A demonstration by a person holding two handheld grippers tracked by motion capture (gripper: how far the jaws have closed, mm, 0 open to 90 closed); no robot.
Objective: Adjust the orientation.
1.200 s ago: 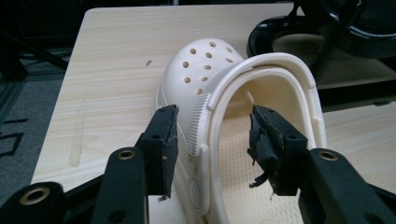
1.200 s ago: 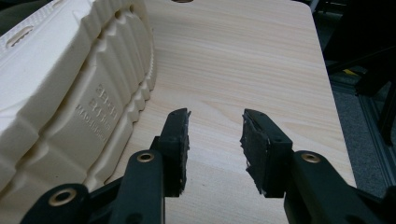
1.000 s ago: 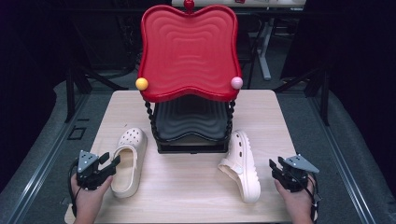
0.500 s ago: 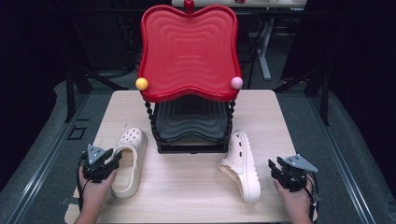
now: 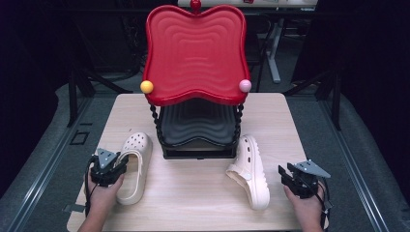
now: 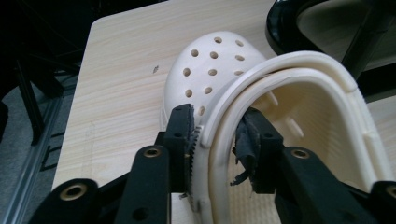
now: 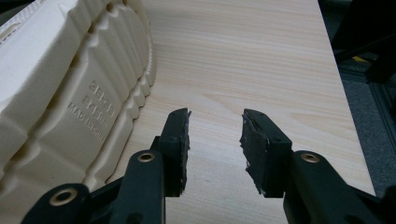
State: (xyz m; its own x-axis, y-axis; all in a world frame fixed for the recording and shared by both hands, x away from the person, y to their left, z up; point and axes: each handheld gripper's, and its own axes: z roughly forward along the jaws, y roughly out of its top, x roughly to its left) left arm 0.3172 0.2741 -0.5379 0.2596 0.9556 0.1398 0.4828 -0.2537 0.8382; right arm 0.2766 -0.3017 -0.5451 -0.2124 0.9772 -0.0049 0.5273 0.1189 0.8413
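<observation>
Two cream clogs lie on the wooden table (image 5: 193, 203). The left clog (image 5: 135, 164) (image 6: 210, 70) stands upright, toe pointing away. My left gripper (image 5: 118, 166) (image 6: 215, 135) is at its heel; its jaws have just been closing, with the heel strap and the rim of the shoe between them, and both pads touch that wall. The right clog (image 5: 251, 169) (image 7: 70, 84) lies tipped on its side, sole towards my right gripper (image 5: 285, 174) (image 7: 215, 135). That gripper is open just right of it, with bare table between its pads.
A shoe rack stands at the middle back of the table, with a wavy red top shelf (image 5: 193, 53) and a black lower shelf (image 5: 196, 125) between the two clogs. Dark floor and metal rails surround the table.
My left gripper has slid right onto the left clog's heel and its jaws have narrowed around the strap and rim. The right gripper and right clog have not moved.
</observation>
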